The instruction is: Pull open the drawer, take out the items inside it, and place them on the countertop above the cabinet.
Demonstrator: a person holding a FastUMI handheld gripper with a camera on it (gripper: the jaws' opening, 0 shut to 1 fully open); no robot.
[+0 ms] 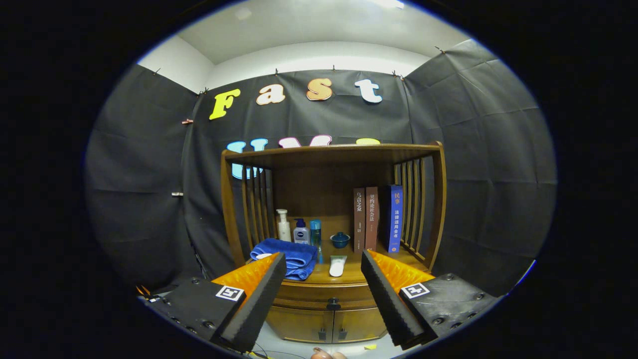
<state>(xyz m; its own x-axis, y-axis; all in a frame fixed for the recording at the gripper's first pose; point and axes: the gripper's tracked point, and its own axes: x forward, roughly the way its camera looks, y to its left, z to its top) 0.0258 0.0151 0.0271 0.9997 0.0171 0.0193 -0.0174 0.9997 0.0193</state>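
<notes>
Wooden cabinet [329,299]: we see the drawer [324,294] shut beneath the countertop [349,275], knob [333,303] between our gripper's [324,289] spread, empty fingers. Towel [291,257] and white tube [337,266] lie at the countertop's front edge; this fits a finished, reclosed drawer or one unopened. Book spines carry Chinese titles.
</notes>
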